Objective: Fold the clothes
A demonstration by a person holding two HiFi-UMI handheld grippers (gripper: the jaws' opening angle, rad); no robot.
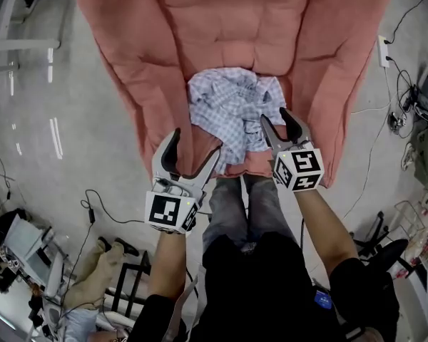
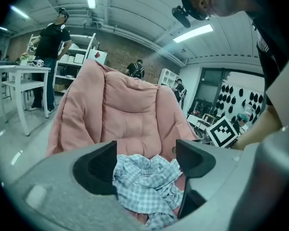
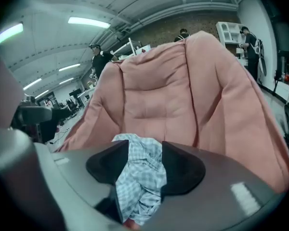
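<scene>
In the head view, a crumpled checked shirt (image 1: pixel 232 109) lay in the seat of a pink chair (image 1: pixel 221 27) that stood on a grey floor (image 1: pixel 93 120). The left hand-held gripper (image 1: pixel 194 152) was over the chair's front edge, just left of the shirt, with its jaws wide apart and nothing in them. The right hand-held gripper (image 1: pixel 277 123) was at the shirt's right edge, its jaws partly apart and its tips over the cloth. The person's legs (image 1: pixel 232 205) stood between the two arms, close against the chair's front. In the left gripper view, the left hand-held gripper (image 2: pixel 147 165) was released, its two dark jaws standing well apart, with the shirt (image 2: pixel 144 184) showing in the gap beyond them and touching neither pad. The chair (image 2: pixel 130 114) rose behind the shirt. In the right gripper view, the right hand-held gripper (image 3: pixel 145 165) had its jaws closer together than the left's, with the shirt (image 3: pixel 139 182) between them. The pads did not clearly press on the cloth, so it read as released. The chair's back (image 3: pixel 183 95) filled the view behind the shirt.
</scene>
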